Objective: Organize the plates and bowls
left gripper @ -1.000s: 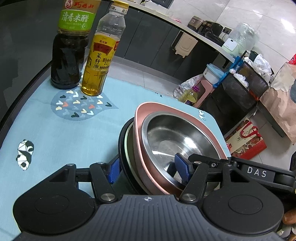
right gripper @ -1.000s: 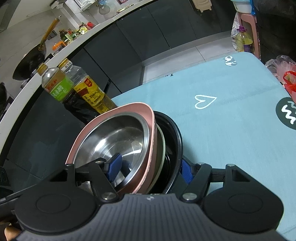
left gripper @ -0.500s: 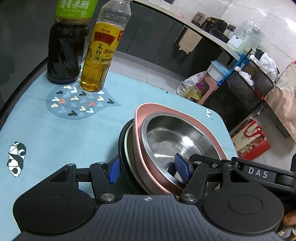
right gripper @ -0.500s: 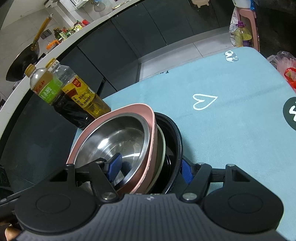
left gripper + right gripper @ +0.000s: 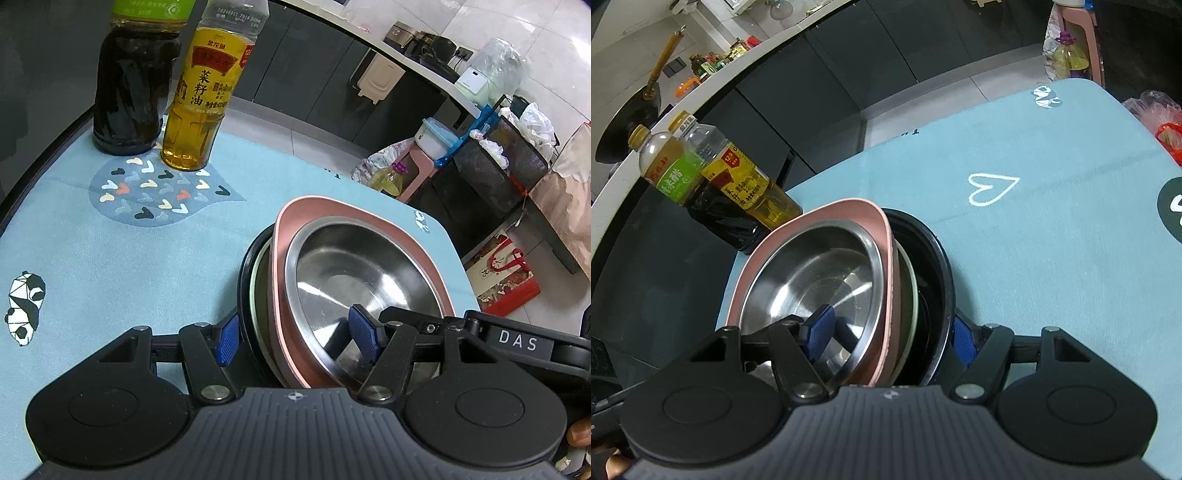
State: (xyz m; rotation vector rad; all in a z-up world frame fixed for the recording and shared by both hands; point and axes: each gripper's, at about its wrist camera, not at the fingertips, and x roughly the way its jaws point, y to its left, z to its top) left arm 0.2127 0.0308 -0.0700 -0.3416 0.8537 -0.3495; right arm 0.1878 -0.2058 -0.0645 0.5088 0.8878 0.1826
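Note:
A nested stack is held on edge above the blue mat: a steel bowl (image 5: 354, 273) inside a pink plate (image 5: 314, 210), then a pale green dish (image 5: 255, 280) and a black bowl (image 5: 243, 266). My left gripper (image 5: 295, 338) is shut on one side of the stack. My right gripper (image 5: 892, 332) is shut on the other side, with the steel bowl (image 5: 812, 280), pink plate (image 5: 849, 210) and black bowl (image 5: 938, 258) between its fingers. The right gripper's arm shows in the left wrist view (image 5: 517, 339).
A dark vinegar bottle (image 5: 136, 85) and a yellow oil bottle (image 5: 203, 96) stand at the mat's far left corner; they also show in the right wrist view (image 5: 713, 199). The mat's right edge (image 5: 454, 251) drops to the floor, with bags and a bin beyond.
Both grippers have carried the stack toward the two bottles, which now look larger and nearer. The grip on the stack is unchanged.

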